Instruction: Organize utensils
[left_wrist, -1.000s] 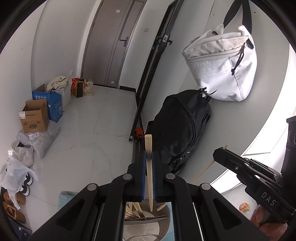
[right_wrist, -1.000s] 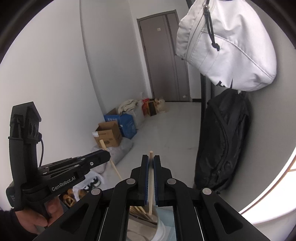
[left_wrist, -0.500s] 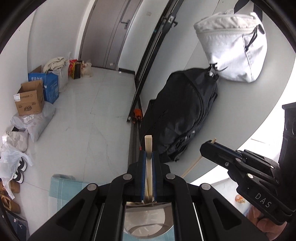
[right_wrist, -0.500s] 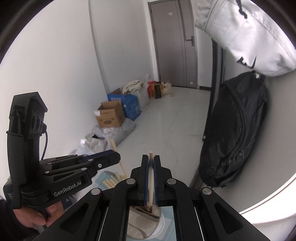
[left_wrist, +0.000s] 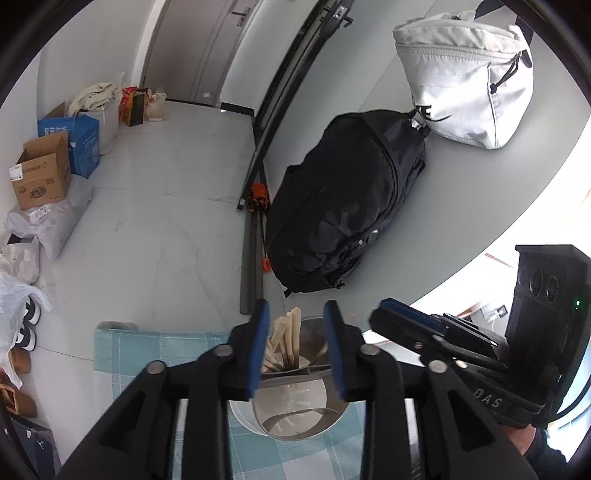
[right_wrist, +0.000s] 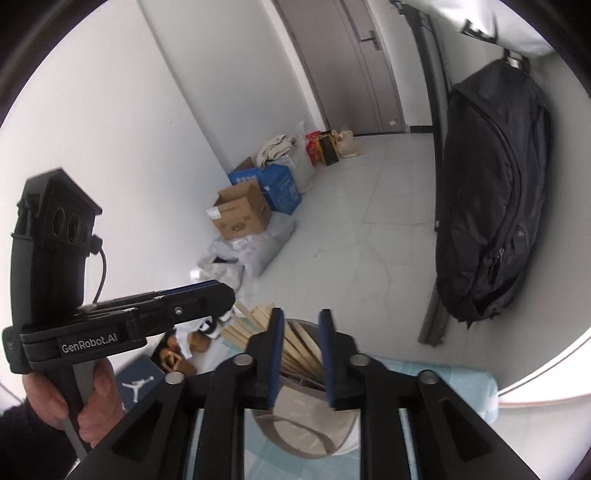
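Chopsticks (left_wrist: 286, 345) stand bundled in the metal utensil cup (left_wrist: 295, 406), directly below and between the fingers of both tools. Judged from this arrangement, the sorting step for these pieces is complete: no utensil is held by either tool, and none is seen lying loose on the checked cloth (left_wrist: 155, 350) within the visible area. Whether further utensils remain elsewhere cannot be determined; most of the table lies outside both views.

Left gripper (left_wrist: 295, 347): jaws spread wide, nothing between the blue pads, positioned over the cup's mouth. Right gripper (right_wrist: 300, 354): jaws likewise parted and empty, also poised above the cup, just beside the left tool, which appears at its left side.

Condition of the task items: the chopsticks are pale wood or bamboo, square-ended, leaning together against the far-left wall of the cup and fanning outward past its rim on that side. Tops are uneven in height. The cup is a shiny cylindrical vessel, upright on the teal-and-white cloth, with a divider visible inside from the left wrist view; the near compartment appears unoccupied.

Beyond the tools, a black backpack (left_wrist: 351, 199) rests against the wall.
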